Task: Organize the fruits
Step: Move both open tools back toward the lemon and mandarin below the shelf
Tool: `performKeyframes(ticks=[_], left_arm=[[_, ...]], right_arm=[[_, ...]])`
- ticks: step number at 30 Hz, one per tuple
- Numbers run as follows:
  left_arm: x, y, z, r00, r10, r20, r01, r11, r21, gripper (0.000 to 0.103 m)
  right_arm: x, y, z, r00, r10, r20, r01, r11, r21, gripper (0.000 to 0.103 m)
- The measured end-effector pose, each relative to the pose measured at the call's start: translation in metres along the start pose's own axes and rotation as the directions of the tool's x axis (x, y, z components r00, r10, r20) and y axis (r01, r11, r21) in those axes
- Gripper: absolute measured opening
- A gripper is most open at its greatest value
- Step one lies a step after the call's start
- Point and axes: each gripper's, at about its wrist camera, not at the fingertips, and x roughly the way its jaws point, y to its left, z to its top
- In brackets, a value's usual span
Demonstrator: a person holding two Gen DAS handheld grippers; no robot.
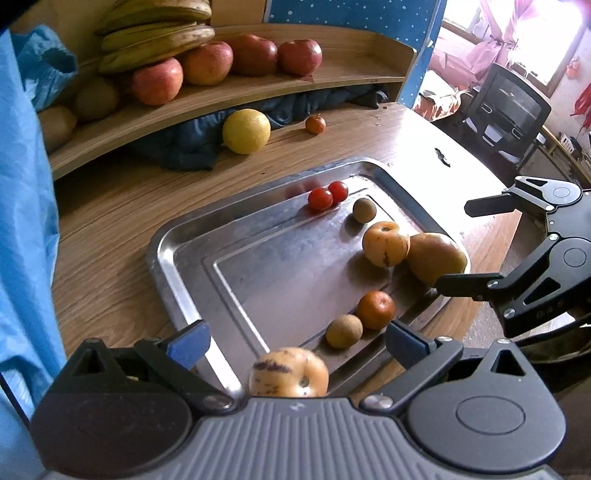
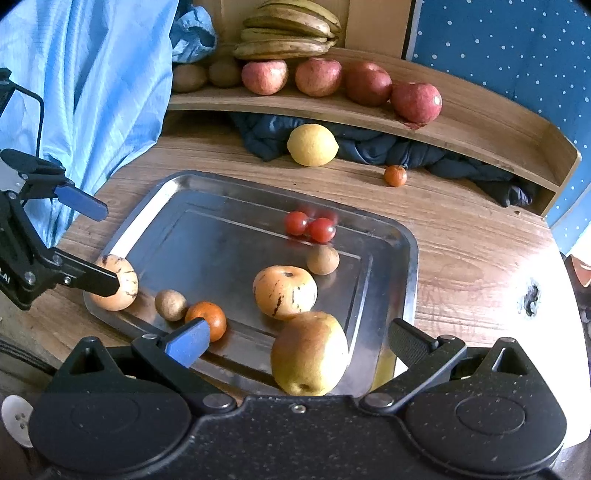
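Both hand-held grippers are held wide apart, empty; the pear at the tray's near edge could be nudged off.

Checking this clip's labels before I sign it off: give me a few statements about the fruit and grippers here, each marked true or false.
1. Both grippers are open. True: the left gripper and right gripper hold nothing.
2. Two cherry tomatoes lie on the tray. True.
3. The lemon lies on the tray. False: it lies on the table, beyond the tray.
4. The bananas lie on the table. False: they rest on top of the apples on the shelf.
5. A pear lies between the right gripper's fingers. True, though the pads do not press it.
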Motion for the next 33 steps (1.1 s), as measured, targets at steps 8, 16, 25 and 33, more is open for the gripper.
performKeyframes(ticks=[8,16,25,33], left_arm=[[0.015,-0.006,0.019,1.0,0.022,0.004,-0.021,0.999,-0.031,0.103],[0.032,-0.009,0.042,0.998,0.067,0.011,-0.066,0.993,-0.1,0.103],[0.048,-0.015,0.069,0.995,0.096,0.03,-0.089,0.981,-0.175,0.103],[0.065,-0.015,0.091,0.985,0.167,0.043,-0.151,0.956,-0.253,0.103]], right_arm=[[0.007,-0.015,0.008,1.0,0.0,0.008,0.0,1.0,0.0,0.102],[0.018,-0.037,0.017,1.0,0.012,0.007,-0.012,1.0,0.0,0.102],[0.035,-0.06,0.034,0.999,0.045,0.024,-0.045,0.999,-0.02,0.102],[0.051,-0.078,0.053,0.997,0.055,0.053,-0.053,0.998,-0.03,0.102]])
